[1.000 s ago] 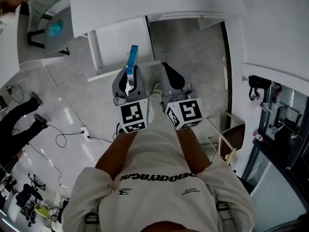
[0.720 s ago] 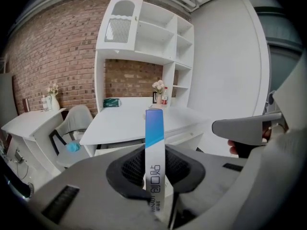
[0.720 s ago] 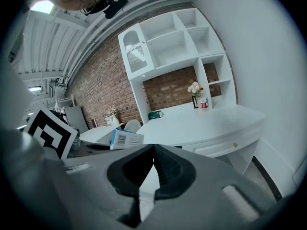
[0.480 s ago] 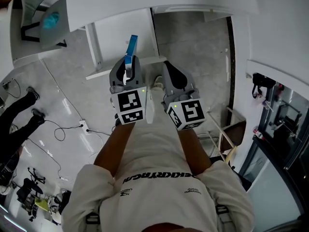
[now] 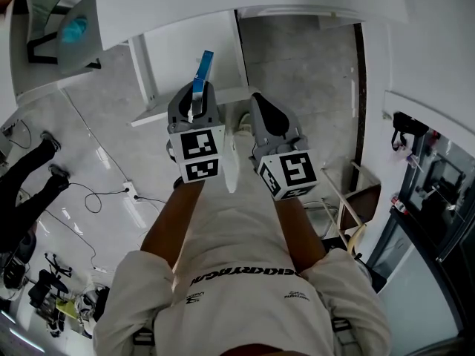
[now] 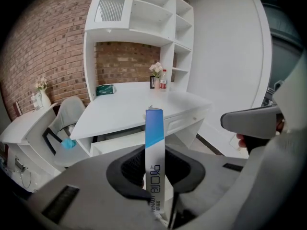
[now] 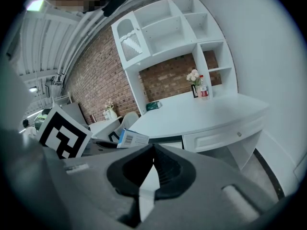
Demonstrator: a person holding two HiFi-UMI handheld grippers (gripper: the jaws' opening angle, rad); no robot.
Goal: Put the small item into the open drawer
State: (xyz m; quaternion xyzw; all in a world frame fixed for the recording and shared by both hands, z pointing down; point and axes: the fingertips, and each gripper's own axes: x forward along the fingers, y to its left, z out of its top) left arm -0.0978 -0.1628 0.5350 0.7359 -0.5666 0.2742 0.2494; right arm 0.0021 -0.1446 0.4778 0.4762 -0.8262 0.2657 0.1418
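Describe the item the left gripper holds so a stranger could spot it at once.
In front of the white desk, look at the left gripper of the two. A slim flat box stands up from its closed jaws, blue at the top and white with print below; the right gripper holds nothing.

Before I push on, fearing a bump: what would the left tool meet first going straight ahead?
Likely the open drawer under the white desk, its held blue-white box touching first; depth is unclear.

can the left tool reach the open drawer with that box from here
Probably yes: the left tool, shut on the blue and white box, points at the open drawer, and nothing visible stands between them.
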